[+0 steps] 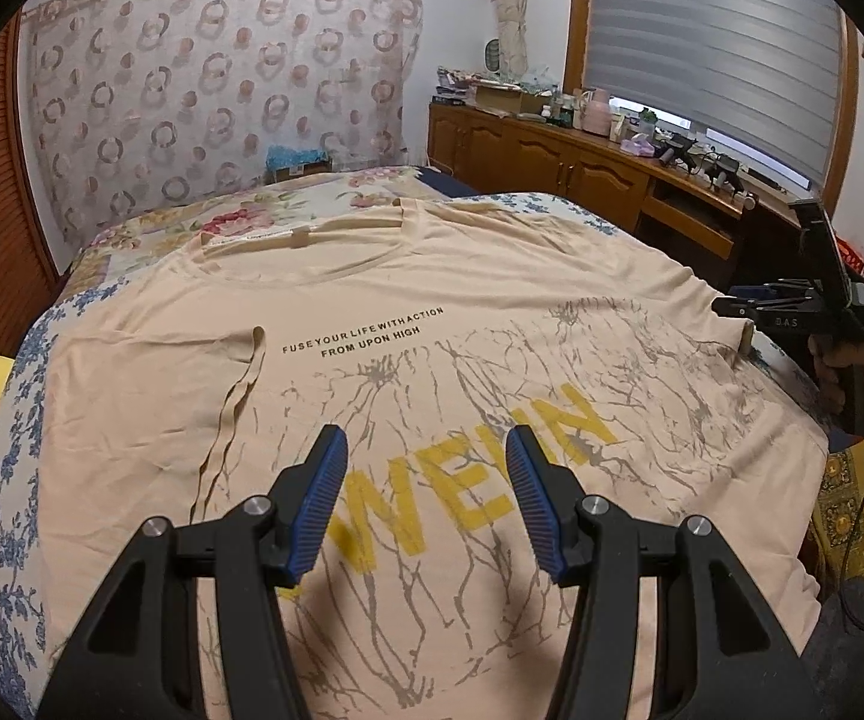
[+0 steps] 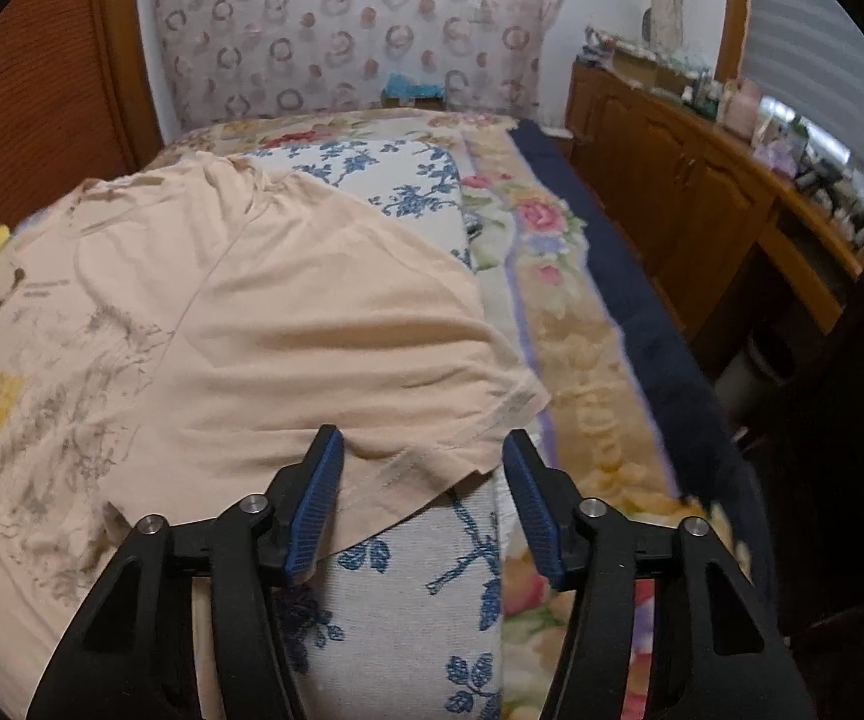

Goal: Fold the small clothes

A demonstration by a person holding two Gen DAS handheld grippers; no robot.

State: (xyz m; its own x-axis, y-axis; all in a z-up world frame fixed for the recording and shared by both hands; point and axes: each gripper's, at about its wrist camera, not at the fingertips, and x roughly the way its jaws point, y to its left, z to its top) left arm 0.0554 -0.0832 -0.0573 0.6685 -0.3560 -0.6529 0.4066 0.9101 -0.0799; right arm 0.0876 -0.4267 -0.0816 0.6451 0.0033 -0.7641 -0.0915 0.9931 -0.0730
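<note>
One beige T-shirt (image 1: pixel 408 324) lies flat on the bed (image 1: pixel 6 450). Two grippers: left gripper (image 1: pixel 426 450) jaws apart, empty, above the print; right gripper (image 2: pixel 423 456) jaws apart, straddling one sleeve hem (image 2: pixel 426 468), not pinching.

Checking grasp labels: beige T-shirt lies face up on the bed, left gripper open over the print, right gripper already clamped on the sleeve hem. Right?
Not clamped. In the right wrist view the right gripper is open, its pads astride the sleeve hem without pressing it. The rest holds: T-shirt face up, left gripper open.
</note>
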